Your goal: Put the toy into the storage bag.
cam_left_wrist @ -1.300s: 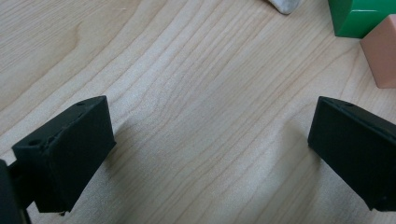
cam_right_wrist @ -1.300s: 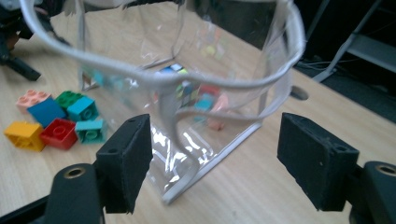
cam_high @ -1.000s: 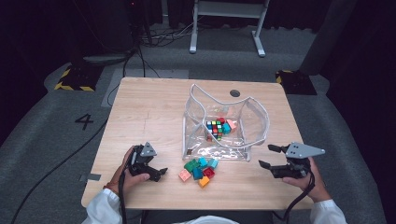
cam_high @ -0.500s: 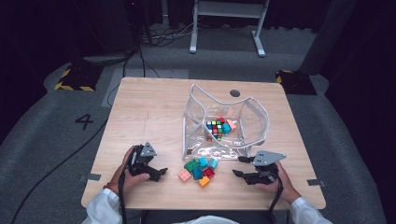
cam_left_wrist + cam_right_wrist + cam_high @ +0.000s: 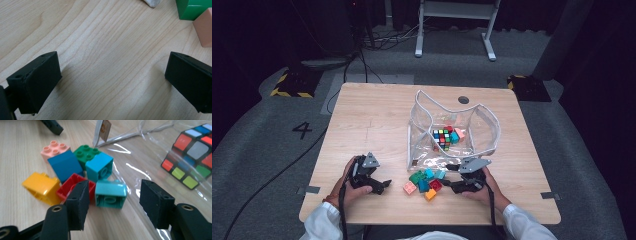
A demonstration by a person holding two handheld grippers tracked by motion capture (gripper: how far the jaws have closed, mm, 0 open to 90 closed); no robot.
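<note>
Moved: right gripper (image 5: 447, 176), from the table's 4 o'clock edge a second ago, inward and down to the bricks (image 5: 426, 180); jaws narrowed on the way, nothing between them then; left gripper (image 5: 379, 184) unmoved.

High view, table (image 5: 372, 120): light wood, bag and bricks toward 5 o'clock of its middle.
High view, bag (image 5: 484, 135): clear, mouth open, cube (image 5: 442, 138) plus a few small bricks inside.
High view, bricks: loose heap just at 6 o'clock of the bag, between both grippers.
High view, left gripper: at 9 o'clock of the heap, near but apart from it, held in left hand (image 5: 346, 181).
High view, right gripper: at 3 o'clock of the heap, tips at its edge, held in right hand (image 5: 484, 187).

Left gripper view, jaws: wide apart, bare wood between, gripping nothing.
Left gripper view, bricks: green brick (image 5: 192, 8) and pink brick (image 5: 203, 27) at 1 o'clock, clear of the jaws.

Right gripper view, jaws: half apart, straddling the near edge of the teal brick (image 5: 110, 193); cannot tell if the pads touch it, no squeeze visible.
Right gripper view, neighbours: red brick (image 5: 72, 185) at 9 o'clock of the teal one, touching; yellow brick (image 5: 41, 187) farther at 9; blue brick (image 5: 63, 165) at 11; cyan brick (image 5: 99, 167) at 12.
Right gripper view, cube (image 5: 193, 157): at 2 o'clock, behind the bag's clear film.
</note>
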